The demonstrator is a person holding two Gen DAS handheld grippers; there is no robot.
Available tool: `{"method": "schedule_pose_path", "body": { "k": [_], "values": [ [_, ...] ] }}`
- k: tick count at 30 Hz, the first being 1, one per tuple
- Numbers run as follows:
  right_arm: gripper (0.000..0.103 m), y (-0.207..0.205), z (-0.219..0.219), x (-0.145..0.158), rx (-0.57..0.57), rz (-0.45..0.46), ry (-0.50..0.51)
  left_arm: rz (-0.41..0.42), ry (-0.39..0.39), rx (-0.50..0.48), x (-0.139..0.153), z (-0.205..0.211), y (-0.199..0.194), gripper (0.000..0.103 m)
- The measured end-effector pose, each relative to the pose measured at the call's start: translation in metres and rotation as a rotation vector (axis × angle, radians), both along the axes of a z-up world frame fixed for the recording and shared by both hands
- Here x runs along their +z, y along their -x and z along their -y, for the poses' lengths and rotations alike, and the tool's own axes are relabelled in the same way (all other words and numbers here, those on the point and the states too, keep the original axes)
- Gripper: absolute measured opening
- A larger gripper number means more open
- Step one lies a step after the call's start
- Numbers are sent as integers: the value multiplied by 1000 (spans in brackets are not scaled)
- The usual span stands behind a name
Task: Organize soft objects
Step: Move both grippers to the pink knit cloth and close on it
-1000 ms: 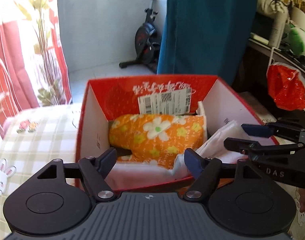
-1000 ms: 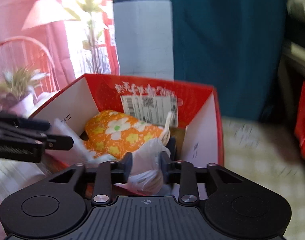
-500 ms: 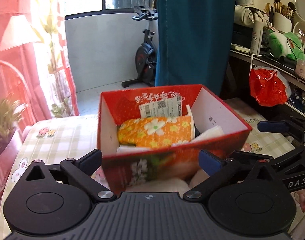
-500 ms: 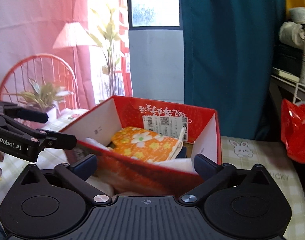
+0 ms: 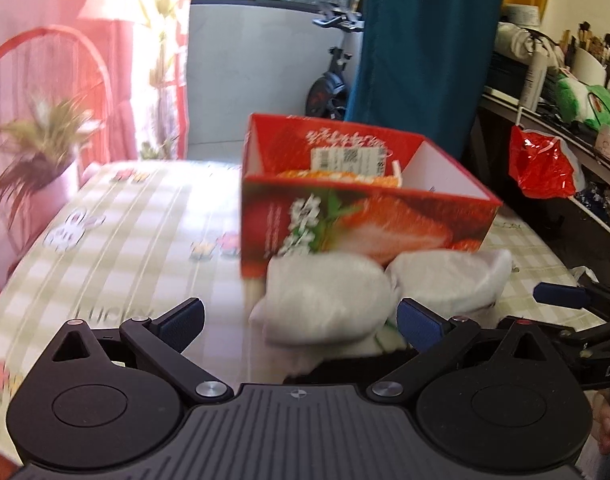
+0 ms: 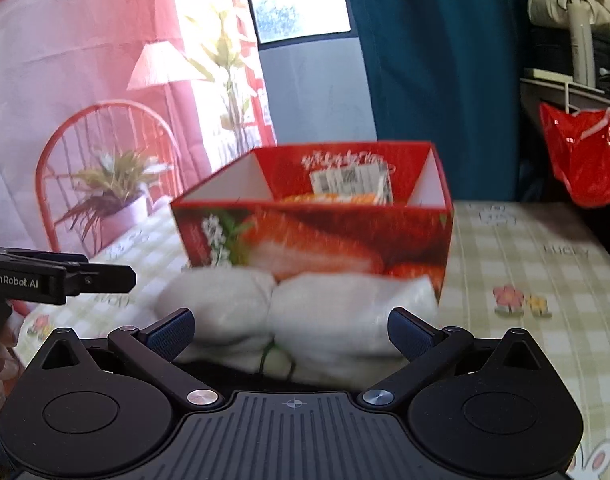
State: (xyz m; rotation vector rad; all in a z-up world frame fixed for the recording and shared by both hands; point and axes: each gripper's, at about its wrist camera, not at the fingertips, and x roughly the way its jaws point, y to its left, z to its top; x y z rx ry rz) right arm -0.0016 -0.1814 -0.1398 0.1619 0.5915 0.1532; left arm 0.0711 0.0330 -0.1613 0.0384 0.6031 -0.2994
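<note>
A red strawberry-print box point(image 5: 365, 224) stands on the checked tablecloth, with an orange floral soft item point(image 5: 337, 176) just showing over its rim. The box also shows in the right wrist view point(image 6: 317, 236). Two white soft bundles lie side by side in front of the box, one on the left point(image 5: 325, 300) and one on the right point(image 5: 449, 280); both also show in the right wrist view point(image 6: 297, 312). My left gripper point(image 5: 301, 318) is open and empty, just before the left bundle. My right gripper point(image 6: 291, 330) is open and empty, its fingers spread to either side of the bundles.
A potted plant point(image 5: 41, 152) and a red chair point(image 6: 101, 168) stand at the table's left end. A red plastic bag point(image 5: 541, 164) hangs from a cluttered shelf on the right. A teal curtain point(image 5: 421, 60) hangs behind the box.
Both grippers have pulled back and down from over the box to table level. The right gripper, earlier shut on a white bundle in the box, is now open and empty.
</note>
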Motion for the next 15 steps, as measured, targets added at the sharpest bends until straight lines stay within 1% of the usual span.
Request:
{"method": "schedule_pose_path", "body": {
  "k": [1,6,9,11,13,15],
  "values": [
    [99,6,0,-3,4,-9,-10,-7,0,10,-3,-3,3,103],
    [80,16,1,-12,41,-73,-63,-19,10,40,-14,-17,14,103],
    [77,16,-4,-18,58,-110,-66,-29,37,29,-18,-19,14,103],
    [73,15,-7,-23,65,-134,-61,-39,43,22,-23,-16,14,103],
    [72,13,-8,-27,67,-149,-62,-50,50,18,-29,-15,13,103],
    [68,11,-8,-31,70,-168,-69,-73,68,19,-36,-15,11,103]
  ]
}}
